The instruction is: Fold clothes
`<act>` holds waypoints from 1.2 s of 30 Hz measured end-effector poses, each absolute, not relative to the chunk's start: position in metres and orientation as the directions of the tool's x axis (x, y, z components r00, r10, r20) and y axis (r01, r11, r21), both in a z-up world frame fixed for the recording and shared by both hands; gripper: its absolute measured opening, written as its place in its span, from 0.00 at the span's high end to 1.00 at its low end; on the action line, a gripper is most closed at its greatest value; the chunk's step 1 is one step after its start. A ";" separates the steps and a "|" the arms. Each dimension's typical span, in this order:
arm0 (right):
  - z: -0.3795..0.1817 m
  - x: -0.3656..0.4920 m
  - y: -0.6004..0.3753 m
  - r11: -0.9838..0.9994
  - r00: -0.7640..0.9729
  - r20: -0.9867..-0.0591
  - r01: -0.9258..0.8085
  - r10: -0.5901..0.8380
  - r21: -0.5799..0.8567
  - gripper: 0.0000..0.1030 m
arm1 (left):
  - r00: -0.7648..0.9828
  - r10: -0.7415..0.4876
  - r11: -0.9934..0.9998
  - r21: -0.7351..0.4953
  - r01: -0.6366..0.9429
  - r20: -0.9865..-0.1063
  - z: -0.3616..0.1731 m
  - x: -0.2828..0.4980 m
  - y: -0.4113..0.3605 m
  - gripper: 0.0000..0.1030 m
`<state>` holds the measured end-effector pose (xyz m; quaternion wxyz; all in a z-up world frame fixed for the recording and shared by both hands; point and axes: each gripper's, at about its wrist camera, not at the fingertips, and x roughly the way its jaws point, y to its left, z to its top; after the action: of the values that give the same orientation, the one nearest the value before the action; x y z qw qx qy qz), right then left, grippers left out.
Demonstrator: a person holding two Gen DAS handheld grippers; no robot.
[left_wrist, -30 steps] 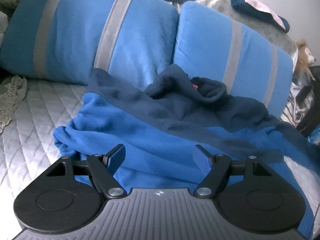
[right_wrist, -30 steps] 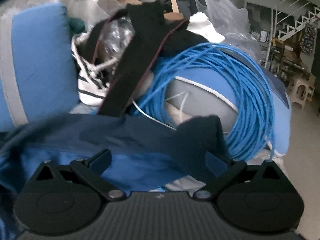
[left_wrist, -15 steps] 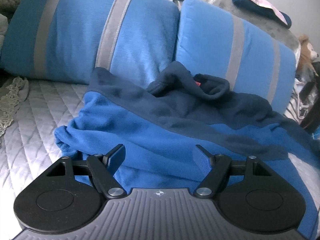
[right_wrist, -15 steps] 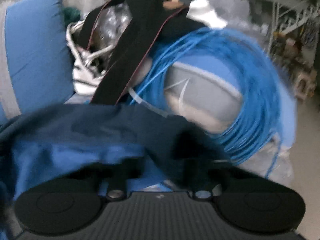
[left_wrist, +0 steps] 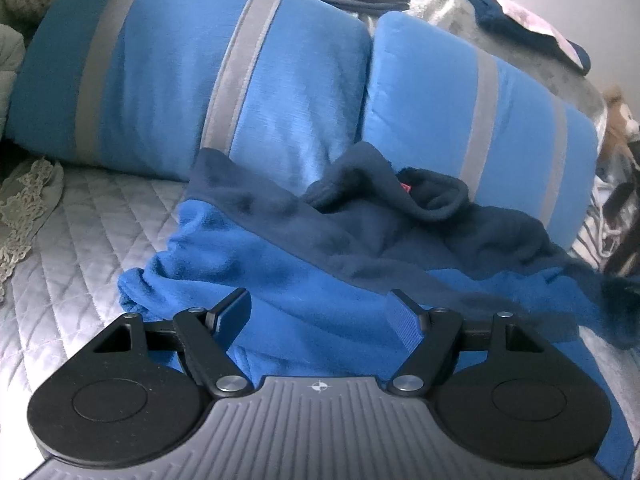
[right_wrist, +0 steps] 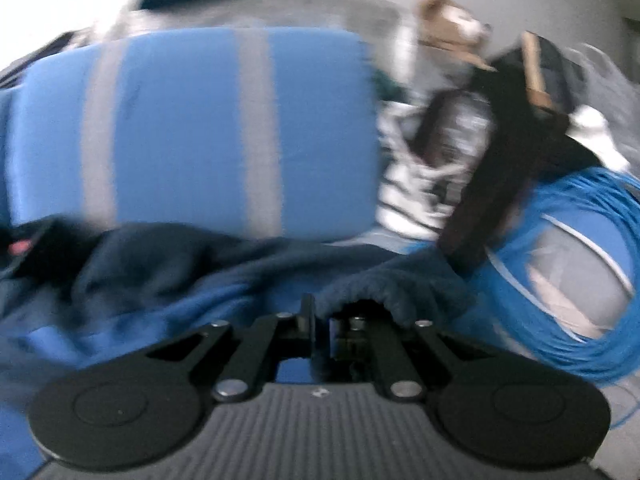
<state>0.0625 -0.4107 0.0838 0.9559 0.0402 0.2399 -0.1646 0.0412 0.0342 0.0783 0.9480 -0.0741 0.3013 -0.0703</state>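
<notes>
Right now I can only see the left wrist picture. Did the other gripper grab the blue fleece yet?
Observer: Yes. The right gripper has its jaws closed on a dark navy fold of the fleece.
Operator: Is anything next to it that could get in the way?
Observer: A big coil of blue cable lies just to its right.
Operator: Is that all that's over there?
Observer: No, a black strap hangs down above the coil.
</notes>
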 end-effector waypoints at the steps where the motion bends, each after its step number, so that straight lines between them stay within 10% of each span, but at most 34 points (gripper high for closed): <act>1: 0.084 0.063 -0.400 0.955 0.840 -0.475 0.298 -0.260 0.004 0.94 | 0.808 -0.179 0.979 -0.183 0.090 -0.561 0.078 0.041 0.035 0.28; 12: 0.086 0.052 -0.293 0.993 0.852 -0.512 -0.114 0.105 0.013 0.94 | 0.801 -0.209 0.973 -0.200 0.114 -0.561 0.081 0.037 0.036 0.28; 36: 0.133 0.029 -0.269 0.988 0.923 -0.351 -0.146 0.156 0.054 0.93 | 0.777 -0.252 0.966 -0.201 0.164 -0.577 0.068 0.038 0.017 0.28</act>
<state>0.0289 -0.2690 0.1327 0.9806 0.0132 0.1799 0.0770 0.0384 0.0174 0.0678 0.9400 -0.0701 0.3150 -0.1106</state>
